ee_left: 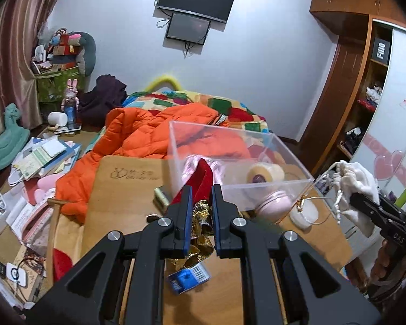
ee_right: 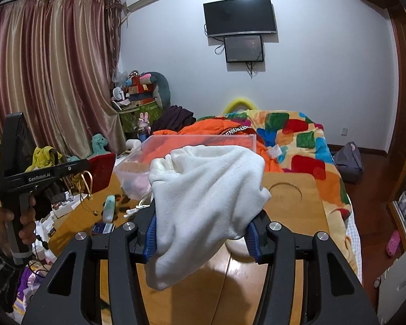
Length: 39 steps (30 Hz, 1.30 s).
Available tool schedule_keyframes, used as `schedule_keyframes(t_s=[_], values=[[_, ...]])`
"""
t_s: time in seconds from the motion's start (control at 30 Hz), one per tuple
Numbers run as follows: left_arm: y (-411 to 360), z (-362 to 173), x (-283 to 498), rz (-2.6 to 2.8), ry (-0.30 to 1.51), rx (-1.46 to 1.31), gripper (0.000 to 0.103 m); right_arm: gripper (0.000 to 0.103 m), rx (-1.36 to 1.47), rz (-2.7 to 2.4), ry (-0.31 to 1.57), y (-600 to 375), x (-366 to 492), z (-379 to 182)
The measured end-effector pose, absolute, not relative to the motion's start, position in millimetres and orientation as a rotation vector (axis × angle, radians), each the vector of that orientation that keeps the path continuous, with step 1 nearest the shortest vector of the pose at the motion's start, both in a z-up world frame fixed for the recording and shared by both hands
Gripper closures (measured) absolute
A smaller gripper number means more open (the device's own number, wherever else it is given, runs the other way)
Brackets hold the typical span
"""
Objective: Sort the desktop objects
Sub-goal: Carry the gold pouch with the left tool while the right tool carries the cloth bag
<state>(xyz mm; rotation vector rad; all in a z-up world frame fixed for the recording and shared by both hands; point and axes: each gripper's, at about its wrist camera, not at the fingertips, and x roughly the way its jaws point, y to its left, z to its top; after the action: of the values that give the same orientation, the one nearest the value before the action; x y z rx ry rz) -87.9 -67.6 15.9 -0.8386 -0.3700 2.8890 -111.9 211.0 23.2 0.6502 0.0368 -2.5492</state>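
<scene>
A clear plastic box stands on the wooden desk; inside are a tape roll and pink items. My left gripper is shut on a red pouch with gold trim and holds it above the desk beside the box's near-left wall. My right gripper is shut on a white drawstring cloth bag, lifted above the desk in front of the box. The bag also shows at the right edge of the left wrist view.
A pink round case, a white disc with gold cord and a blue-white packet lie on the desk. An orange jacket and bed lie behind. Books and clutter sit left of the desk.
</scene>
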Motion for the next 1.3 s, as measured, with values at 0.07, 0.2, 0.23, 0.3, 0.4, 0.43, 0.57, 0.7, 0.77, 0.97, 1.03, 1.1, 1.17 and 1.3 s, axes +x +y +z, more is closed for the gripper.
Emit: schedule_keyframes(t_s=[0.07, 0.2, 0.23, 0.3, 0.4, 0.43, 0.57, 0.7, 0.77, 0.97, 1.03, 1.1, 1.17, 1.3], values=[[-67, 19, -91, 2.89, -0.388, -0.816, 0.091, 0.055, 0.649, -2.543, 0.038, 208, -117, 25], [-64, 27, -101, 2.884, -0.41, -0.782, 0.091, 0.055, 0.649, -2.542, 0.064, 201, -127, 29], [-63, 28, -103, 2.883, -0.41, -0.777, 0.091, 0.055, 0.649, -2.542, 0.068, 200, -130, 29], [-61, 30, -110, 2.874, -0.423, -0.767, 0.091, 0.055, 0.649, -2.532, 0.064, 197, -136, 31], [-58, 33, -120, 2.872, -0.424, -0.76, 0.091, 0.055, 0.648, -2.52, 0.075, 190, -146, 32], [-58, 33, -122, 2.873, -0.424, -0.761, 0.091, 0.055, 0.649, -2.516, 0.079, 187, -151, 33], [-55, 33, -139, 2.876, -0.403, -0.766, 0.091, 0.055, 0.664, -2.488, 0.104, 174, -170, 32], [-53, 32, -157, 2.866, -0.407, -0.768, 0.091, 0.055, 0.686, -2.458, 0.118, 161, -187, 28], [-54, 31, -166, 2.858, -0.418, -0.772, 0.091, 0.055, 0.7, -2.442, 0.133, 153, -196, 25], [-58, 21, -195, 2.826, -0.44, -0.804, 0.091, 0.055, 0.761, -2.406, 0.158, 137, -218, 12], [-61, 15, -204, 2.812, -0.448, -0.826, 0.091, 0.055, 0.775, -2.398, 0.184, 132, -224, 7], [-63, 8, -209, 2.789, -0.459, -0.85, 0.091, 0.054, 0.782, -2.388, 0.209, 126, -228, 3], [-64, 3, -215, 2.775, -0.458, -0.874, 0.091, 0.054, 0.787, -2.384, 0.235, 120, -232, 0], [-66, -5, -220, 2.777, -0.449, -0.893, 0.091, 0.054, 0.812, -2.362, 0.285, 108, -241, -7]])
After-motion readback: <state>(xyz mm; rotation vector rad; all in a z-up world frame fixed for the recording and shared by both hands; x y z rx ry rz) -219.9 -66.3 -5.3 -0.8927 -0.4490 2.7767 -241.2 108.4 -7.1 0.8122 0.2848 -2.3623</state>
